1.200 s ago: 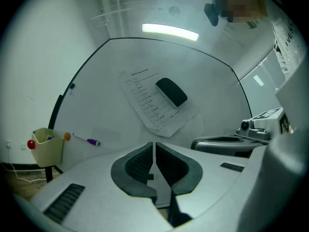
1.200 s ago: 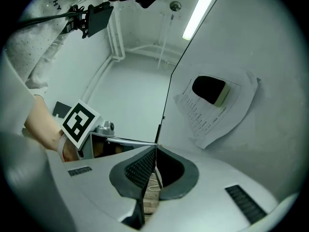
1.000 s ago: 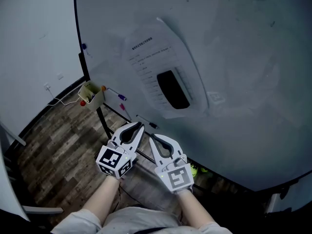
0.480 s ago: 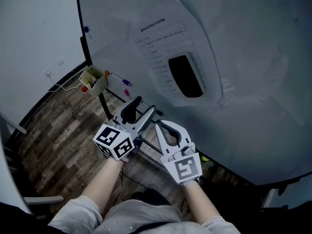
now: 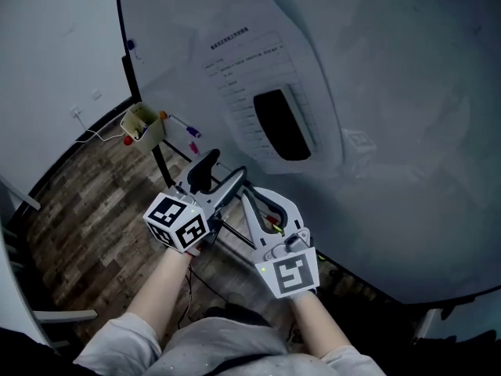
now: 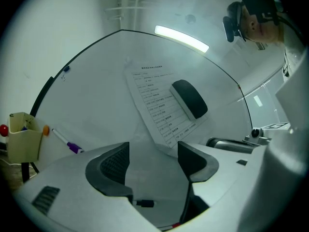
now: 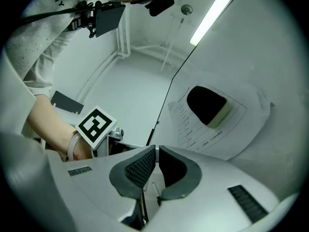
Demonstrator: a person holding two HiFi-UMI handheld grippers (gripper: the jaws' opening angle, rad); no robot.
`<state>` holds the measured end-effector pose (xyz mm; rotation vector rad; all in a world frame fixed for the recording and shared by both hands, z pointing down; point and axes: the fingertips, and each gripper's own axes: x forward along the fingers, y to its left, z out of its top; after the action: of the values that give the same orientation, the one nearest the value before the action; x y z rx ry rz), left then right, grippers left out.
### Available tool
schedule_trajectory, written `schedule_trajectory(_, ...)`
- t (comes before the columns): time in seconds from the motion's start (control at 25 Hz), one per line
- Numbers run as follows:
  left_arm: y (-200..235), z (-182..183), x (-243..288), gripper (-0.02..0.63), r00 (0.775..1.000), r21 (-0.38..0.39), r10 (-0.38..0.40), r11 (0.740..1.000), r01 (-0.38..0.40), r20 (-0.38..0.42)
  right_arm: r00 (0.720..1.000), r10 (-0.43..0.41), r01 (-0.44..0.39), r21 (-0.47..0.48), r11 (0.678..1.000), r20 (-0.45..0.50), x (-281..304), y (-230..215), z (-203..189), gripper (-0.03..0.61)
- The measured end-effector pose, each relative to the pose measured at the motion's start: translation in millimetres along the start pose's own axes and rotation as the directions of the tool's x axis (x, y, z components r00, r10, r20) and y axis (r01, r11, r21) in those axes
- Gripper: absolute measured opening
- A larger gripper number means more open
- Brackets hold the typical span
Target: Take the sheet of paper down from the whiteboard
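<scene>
A printed sheet of paper [image 5: 246,84] hangs on the whiteboard [image 5: 407,131], pinned under a black eraser [image 5: 280,124]. The left gripper view shows the sheet [image 6: 153,100] and the eraser [image 6: 189,98] ahead of the jaws. My left gripper [image 5: 219,175] is below the sheet and away from it. Its jaws have just been opening and stand open [image 6: 153,161] with nothing between them. My right gripper [image 5: 246,196] sits beside it, shut and empty [image 7: 157,153]. The right gripper view looks along the board at the sheet [image 7: 219,129].
A yellow pen cup [image 5: 141,124] hangs at the board's lower left, with a purple-capped marker [image 5: 185,128] on the ledge beside it. The board's black stand [image 5: 160,175] runs down to a wood-plank floor [image 5: 78,210]. A white wall [image 5: 55,45] is at left.
The left gripper's jaws went from shut to wide open. That gripper rolled and rose a little towards the board. The right gripper stayed shut and nearly still.
</scene>
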<state>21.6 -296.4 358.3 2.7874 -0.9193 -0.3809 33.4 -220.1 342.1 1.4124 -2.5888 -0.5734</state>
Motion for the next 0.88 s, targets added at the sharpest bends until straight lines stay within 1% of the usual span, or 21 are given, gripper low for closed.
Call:
schedule_trajectory(0.12, -2, -2, 3, 0.318, 1.000, -0.009, -0.003, 1.000, 0.003, 0.000, 0.999, -0.025, 0.023, 0.029, 0.999, 0.038, 0, -10, 10, 0.019)
schedule_trajectory(0.24, -3, 0, 5, 0.318, 1.000, -0.020, -0.022, 1.000, 0.023, 0.013, 0.993, -0.081, 0.076, 0.056, 0.996, 0.087, -3, -18, 25, 0.020)
schedule_trajectory(0.28, -3, 2, 6, 0.318, 0.999, -0.029, -0.029, 0.999, 0.029, 0.019, 0.995, -0.084, 0.083, 0.028, 0.996, 0.060, -5, -19, 25, 0.020)
schedule_trajectory(0.36, -4, 5, 10, 0.322, 0.999, -0.055, -0.039, 0.998, 0.041, 0.029, 0.996, -0.080, 0.079, -0.060, 0.995, -0.026, -10, -20, 19, 0.020)
schedule_trajectory(0.4, -5, 6, 12, 0.324, 0.998, -0.067, -0.045, 0.997, 0.047, 0.032, 0.995, -0.089, 0.086, -0.081, 0.993, -0.036, -11, -22, 20, 0.024)
schedule_trajectory(0.44, -6, 6, 14, 0.325, 0.998, -0.078, -0.052, 0.995, 0.054, 0.033, 0.994, -0.102, 0.099, -0.090, 0.991, -0.033, -12, -25, 23, 0.043)
schedule_trajectory(0.48, -8, 6, 16, 0.327, 0.998, -0.086, -0.059, 0.994, 0.061, 0.032, 0.993, -0.117, 0.114, -0.095, 0.989, -0.025, -12, -29, 27, 0.096)
schedule_trajectory(0.52, -9, 6, 18, 0.327, 0.997, -0.094, -0.065, 0.993, 0.068, 0.030, 0.991, -0.135, 0.132, -0.100, 0.986, -0.016, -13, -33, 30, 0.135)
schedule_trajectory(0.64, -10, 8, 23, 0.327, 0.997, -0.114, -0.077, 0.990, 0.080, 0.030, 0.981, -0.195, 0.194, -0.125, 0.973, 0.009, -18, -45, 40, 0.162)
schedule_trajectory(0.76, -11, 9, 27, 0.327, 0.996, -0.131, -0.080, 0.988, 0.083, 0.032, 0.968, -0.249, 0.252, -0.168, 0.953, 0.043, -22, -54, 52, 0.197)
schedule_trajectory(0.8, -11, 9, 29, 0.327, 0.996, -0.136, -0.081, 0.987, 0.085, 0.032, 0.964, -0.260, 0.264, -0.180, 0.947, 0.047, -22, -56, 54, 0.207)
schedule_trajectory(0.88, -14, 9, 32, 0.327, 0.995, -0.146, -0.091, 0.985, 0.095, 0.032, 0.963, -0.267, 0.269, -0.209, 0.940, 0.035, -21, -59, 55, 0.206)
